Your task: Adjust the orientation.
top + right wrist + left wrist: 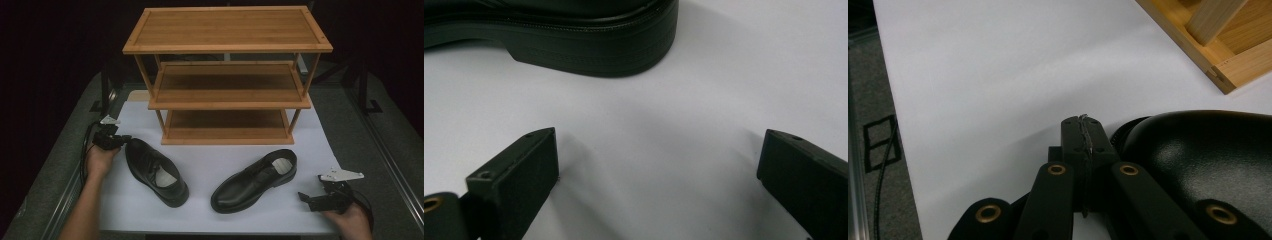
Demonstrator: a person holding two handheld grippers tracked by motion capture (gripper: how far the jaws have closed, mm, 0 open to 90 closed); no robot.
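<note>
Two black shoes — left shoe (156,172), right shoe (255,180) — on white sheet (220,165) before empty rack (227,75), none shelved; left gripper (122,141) closed empty beside left shoe, right gripper (306,200) jaws apart, near right shoe's heel.

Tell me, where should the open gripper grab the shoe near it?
Probably the heel rim of the right-hand shoe. Its heel points toward the right gripper, and the opening faces up, so one jaw could likely slip inside and one outside. Come from the heel end, at the table's right.
</note>
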